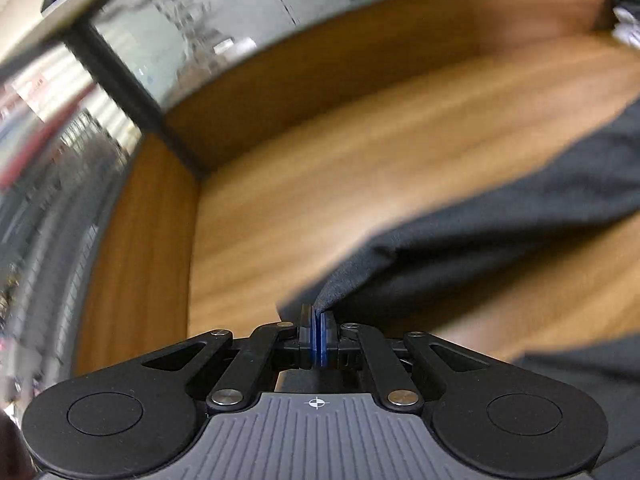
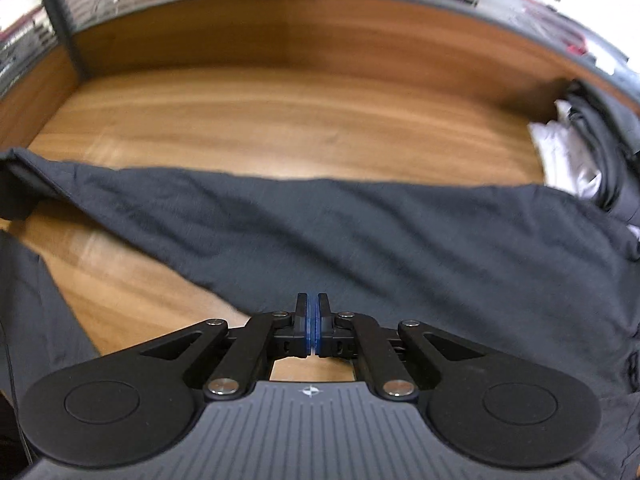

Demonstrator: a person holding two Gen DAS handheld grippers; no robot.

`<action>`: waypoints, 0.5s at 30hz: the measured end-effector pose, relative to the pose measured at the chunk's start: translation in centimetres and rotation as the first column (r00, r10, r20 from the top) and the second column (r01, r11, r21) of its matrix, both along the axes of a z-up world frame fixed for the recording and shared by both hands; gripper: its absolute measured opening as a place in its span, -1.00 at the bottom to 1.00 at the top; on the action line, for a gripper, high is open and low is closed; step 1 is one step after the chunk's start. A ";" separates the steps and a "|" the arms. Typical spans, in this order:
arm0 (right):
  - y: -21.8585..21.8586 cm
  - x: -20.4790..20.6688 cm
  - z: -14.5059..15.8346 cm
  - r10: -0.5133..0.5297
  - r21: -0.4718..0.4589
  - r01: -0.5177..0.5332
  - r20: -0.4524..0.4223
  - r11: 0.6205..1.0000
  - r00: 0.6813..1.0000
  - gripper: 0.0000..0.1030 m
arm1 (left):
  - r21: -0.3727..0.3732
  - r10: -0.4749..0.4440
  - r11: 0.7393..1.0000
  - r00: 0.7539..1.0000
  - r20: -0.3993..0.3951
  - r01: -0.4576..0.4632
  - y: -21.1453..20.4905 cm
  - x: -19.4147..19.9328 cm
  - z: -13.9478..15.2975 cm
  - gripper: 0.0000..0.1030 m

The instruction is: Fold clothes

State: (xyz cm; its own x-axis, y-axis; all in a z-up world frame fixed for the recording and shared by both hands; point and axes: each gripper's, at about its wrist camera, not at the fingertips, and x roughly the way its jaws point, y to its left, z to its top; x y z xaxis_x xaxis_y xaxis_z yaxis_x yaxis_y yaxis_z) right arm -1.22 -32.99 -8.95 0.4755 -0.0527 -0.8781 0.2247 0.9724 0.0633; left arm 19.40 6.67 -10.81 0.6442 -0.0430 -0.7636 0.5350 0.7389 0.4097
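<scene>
A dark grey garment (image 2: pixel 360 232) lies spread across the wooden table (image 2: pixel 280 120). My left gripper (image 1: pixel 319 312) is shut on a corner of the dark garment (image 1: pixel 500 216), which stretches away to the right, lifted off the table (image 1: pixel 320 168). My right gripper (image 2: pixel 313 300) has its blue pads closed together over the garment's near edge; the cloth seems pinched between them, though the grip itself is hidden.
A pile of white and dark clothes (image 2: pixel 580 152) sits at the table's far right; it also shows blurred in the left wrist view (image 1: pixel 626 20). A raised wooden rim (image 2: pixel 280 32) bounds the table at the back and left. More dark cloth (image 2: pixel 36 300) hangs at the near left.
</scene>
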 end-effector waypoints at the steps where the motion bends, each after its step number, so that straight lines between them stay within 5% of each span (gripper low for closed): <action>1: 0.2 0.1 -0.3 0.004 0.002 -0.004 -0.010 1.000 1.000 -0.95 | 0.005 0.001 1.000 1.000 -0.013 -0.001 0.3 -0.4 -0.5 -0.91; 5: 0.5 0.7 -0.9 0.011 0.015 -0.011 -0.033 1.000 0.999 -0.78 | -0.003 0.027 1.000 0.997 -0.066 -0.027 1.6 -1.5 -2.1 -0.79; 8: 1.0 1.1 -1.0 0.018 0.021 -0.017 -0.046 1.000 0.999 -0.59 | -0.090 0.040 0.995 0.995 -0.091 -0.048 2.7 -2.1 -2.0 -0.65; 11: 2.2 1.4 -0.8 0.027 0.025 -0.026 -0.055 0.999 0.998 -0.21 | -0.218 0.049 0.973 0.994 -0.100 -0.070 3.7 -3.4 -1.1 -0.16; 15: 2.7 1.7 -0.7 0.021 0.034 -0.019 -0.056 0.999 0.998 0.35 | -0.339 0.083 0.934 0.991 -0.101 -0.112 5.3 -3.4 0.6 0.10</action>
